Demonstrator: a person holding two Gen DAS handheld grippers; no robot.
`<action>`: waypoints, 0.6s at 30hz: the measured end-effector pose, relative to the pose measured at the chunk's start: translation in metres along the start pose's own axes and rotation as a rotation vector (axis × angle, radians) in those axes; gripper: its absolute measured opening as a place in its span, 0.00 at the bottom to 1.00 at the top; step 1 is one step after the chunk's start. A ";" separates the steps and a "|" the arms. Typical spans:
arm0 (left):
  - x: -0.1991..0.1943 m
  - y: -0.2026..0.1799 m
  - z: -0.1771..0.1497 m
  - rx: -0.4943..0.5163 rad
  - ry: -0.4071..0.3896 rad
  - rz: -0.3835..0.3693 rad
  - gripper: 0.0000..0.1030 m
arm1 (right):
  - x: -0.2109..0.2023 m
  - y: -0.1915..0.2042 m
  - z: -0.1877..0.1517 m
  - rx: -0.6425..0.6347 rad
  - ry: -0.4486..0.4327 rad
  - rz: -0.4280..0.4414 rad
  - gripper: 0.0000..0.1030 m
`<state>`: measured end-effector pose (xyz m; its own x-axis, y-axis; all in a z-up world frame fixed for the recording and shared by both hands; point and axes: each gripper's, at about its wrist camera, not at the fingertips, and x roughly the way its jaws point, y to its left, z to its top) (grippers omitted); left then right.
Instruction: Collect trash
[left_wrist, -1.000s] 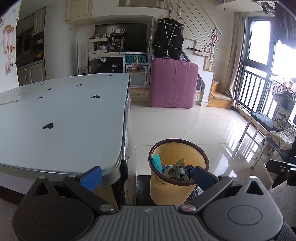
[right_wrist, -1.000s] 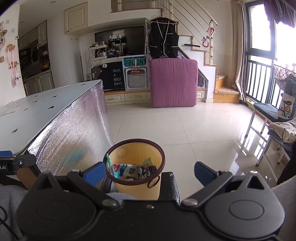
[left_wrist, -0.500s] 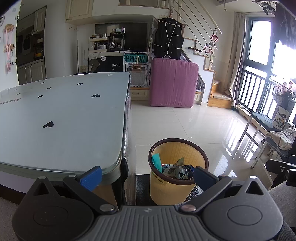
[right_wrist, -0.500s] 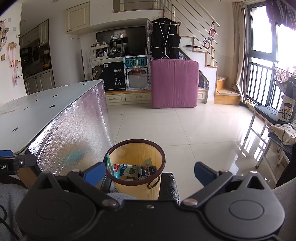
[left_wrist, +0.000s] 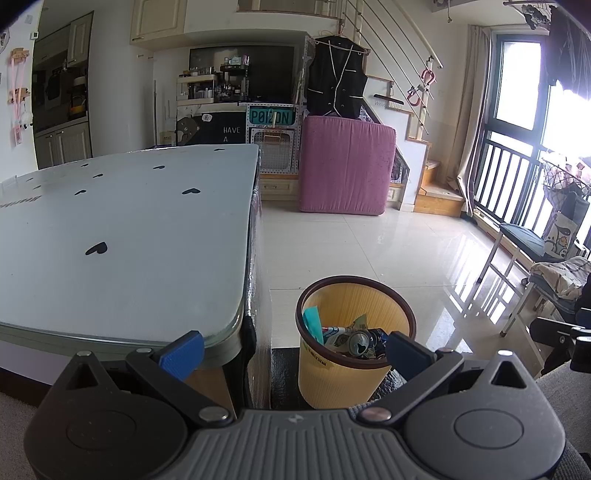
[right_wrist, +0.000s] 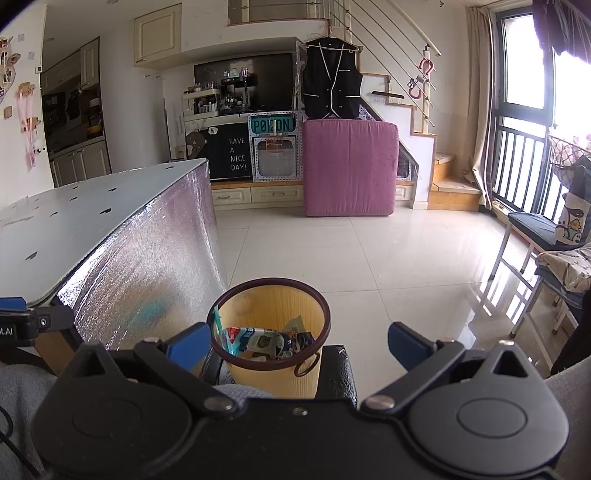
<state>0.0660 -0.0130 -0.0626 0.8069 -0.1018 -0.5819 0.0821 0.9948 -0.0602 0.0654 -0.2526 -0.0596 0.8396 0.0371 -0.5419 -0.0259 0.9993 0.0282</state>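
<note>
Standing upright on the floor just beside the table (left_wrist: 122, 229) corner, mouth up and long axis vertical, the yellow bin (left_wrist: 354, 339) of trash (left_wrist: 351, 338) lies ahead between both spread, empty tongs, left tongs (left_wrist: 293, 352) and right tongs (right_wrist: 297, 341) seemingly about equally near.

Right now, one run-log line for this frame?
left gripper: open, empty | right gripper: open, empty | yellow ribbed plastic bin: holds wrappers, crushed can | grey heart-print tabletop: no trash visible
</note>
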 end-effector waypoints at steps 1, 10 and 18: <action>0.000 0.000 0.000 0.000 0.000 0.000 1.00 | 0.000 0.000 0.000 0.000 0.000 0.000 1.00; 0.000 0.000 -0.001 0.001 0.001 -0.001 1.00 | 0.000 0.001 0.000 0.000 0.000 -0.001 1.00; 0.000 0.000 -0.002 0.000 0.001 -0.002 1.00 | 0.000 -0.001 0.000 -0.001 0.000 0.000 1.00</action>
<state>0.0651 -0.0130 -0.0639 0.8060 -0.1039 -0.5827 0.0840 0.9946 -0.0612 0.0660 -0.2533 -0.0596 0.8394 0.0370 -0.5423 -0.0266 0.9993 0.0269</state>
